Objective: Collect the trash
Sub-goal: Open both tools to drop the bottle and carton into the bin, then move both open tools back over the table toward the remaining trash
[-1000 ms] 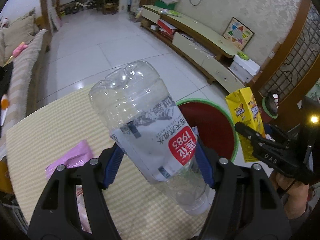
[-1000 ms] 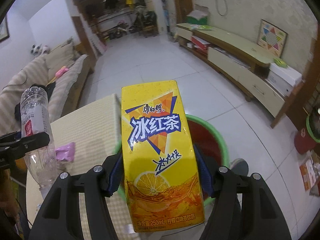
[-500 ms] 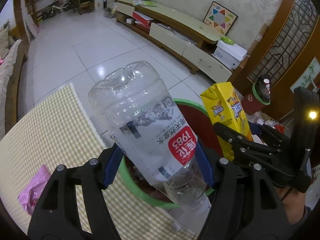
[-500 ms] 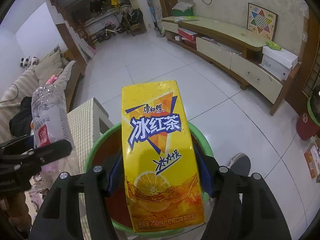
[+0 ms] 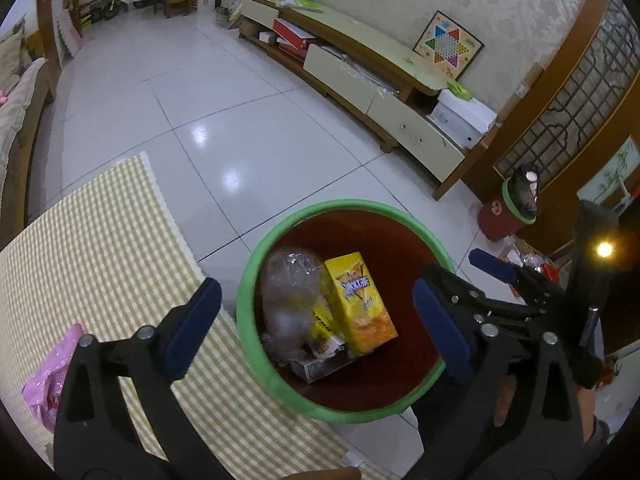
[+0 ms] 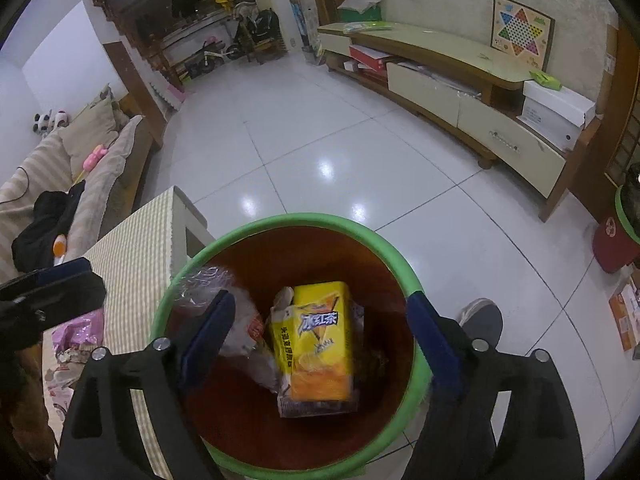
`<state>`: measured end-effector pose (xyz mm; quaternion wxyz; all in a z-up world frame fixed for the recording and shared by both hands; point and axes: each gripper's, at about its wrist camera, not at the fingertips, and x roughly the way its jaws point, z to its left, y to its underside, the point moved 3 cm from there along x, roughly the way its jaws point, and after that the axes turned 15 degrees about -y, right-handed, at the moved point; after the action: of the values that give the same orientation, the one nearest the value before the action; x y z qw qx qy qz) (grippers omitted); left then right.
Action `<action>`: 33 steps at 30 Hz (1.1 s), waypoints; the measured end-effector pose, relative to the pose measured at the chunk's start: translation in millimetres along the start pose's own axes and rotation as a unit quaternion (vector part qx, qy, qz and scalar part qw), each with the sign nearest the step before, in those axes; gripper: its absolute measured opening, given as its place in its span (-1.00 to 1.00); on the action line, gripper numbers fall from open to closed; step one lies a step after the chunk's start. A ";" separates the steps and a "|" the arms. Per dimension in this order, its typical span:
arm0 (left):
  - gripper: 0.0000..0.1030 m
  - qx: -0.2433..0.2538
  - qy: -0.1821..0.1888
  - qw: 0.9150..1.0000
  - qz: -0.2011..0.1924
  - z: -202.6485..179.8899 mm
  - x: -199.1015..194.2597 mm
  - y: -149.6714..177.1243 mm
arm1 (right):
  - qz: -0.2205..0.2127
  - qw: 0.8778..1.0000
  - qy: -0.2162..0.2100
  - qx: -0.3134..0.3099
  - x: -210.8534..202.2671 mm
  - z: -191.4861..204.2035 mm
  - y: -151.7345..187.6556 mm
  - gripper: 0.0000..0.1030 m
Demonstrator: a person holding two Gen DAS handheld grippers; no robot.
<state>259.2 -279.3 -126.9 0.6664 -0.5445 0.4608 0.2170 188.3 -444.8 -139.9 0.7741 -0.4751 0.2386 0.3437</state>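
Both tools, left [image 5: 316, 320] and right [image 6: 320, 338], are opening, empty, above the bin [image 5: 280, 376]; bottle [image 5: 290, 304] and carton [image 5: 358, 304] lie inside. Lift straight clear of the rim.

Checkered tablecloth [image 5: 100, 248], white tiled floor [image 5: 224, 120], low TV cabinet [image 6: 460, 80], Chinese checkers board [image 5: 448, 46], sofa [image 6: 80, 160]

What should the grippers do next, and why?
Probably swing the left gripper back over the table toward the pink wrapper. The bottle and yellow carton already lie in the bin, both grippers' jaws are opening with nothing between them, and the wrapper is still out.
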 end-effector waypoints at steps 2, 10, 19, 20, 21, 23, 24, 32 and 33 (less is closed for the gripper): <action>0.89 -0.004 0.001 1.000 -0.002 4.1 -4.8 0.3 | -0.002 1.000 0.001 -0.002 -2.8 3.4 0.3 0.68; 0.89 -0.019 -0.007 1.000 -0.013 24.4 -34.0 7.2 | -0.007 1.000 0.000 -0.017 -16.0 24.1 0.2 0.71; 0.89 -0.048 -0.026 0.998 -0.033 60.0 -84.4 38.5 | -0.004 0.998 -0.009 -0.054 -34.3 75.3 15.2 0.73; 0.89 -0.052 -0.032 0.997 -0.036 67.6 -91.9 44.5 | -0.003 0.998 -0.011 -0.059 -35.6 81.8 17.8 0.73; 0.89 -0.056 -0.036 0.997 -0.038 73.1 -97.3 48.1 | -0.002 0.998 -0.013 -0.063 -36.6 88.3 20.1 0.74; 0.89 -0.068 -0.046 0.996 -0.040 91.2 -109.7 58.8 | 0.000 0.997 -0.020 -0.073 -38.6 104.0 25.9 0.74; 0.89 -0.074 -0.051 0.995 -0.041 98.9 -115.4 63.2 | 0.002 0.997 -0.023 -0.077 -39.0 111.0 28.2 0.75; 0.89 -0.119 -0.089 0.988 -0.048 163.1 -159.4 104.7 | 0.021 0.991 -0.046 -0.123 -31.2 175.2 51.0 0.75; 0.89 -0.125 -0.093 0.987 -0.048 169.7 -163.5 110.8 | 0.025 0.990 -0.048 -0.129 -29.3 184.3 54.7 0.75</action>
<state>157.1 -52.9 -49.1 0.6426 -0.6222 0.3400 0.2903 135.6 -270.8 -70.6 0.7082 -0.5477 0.1663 0.4133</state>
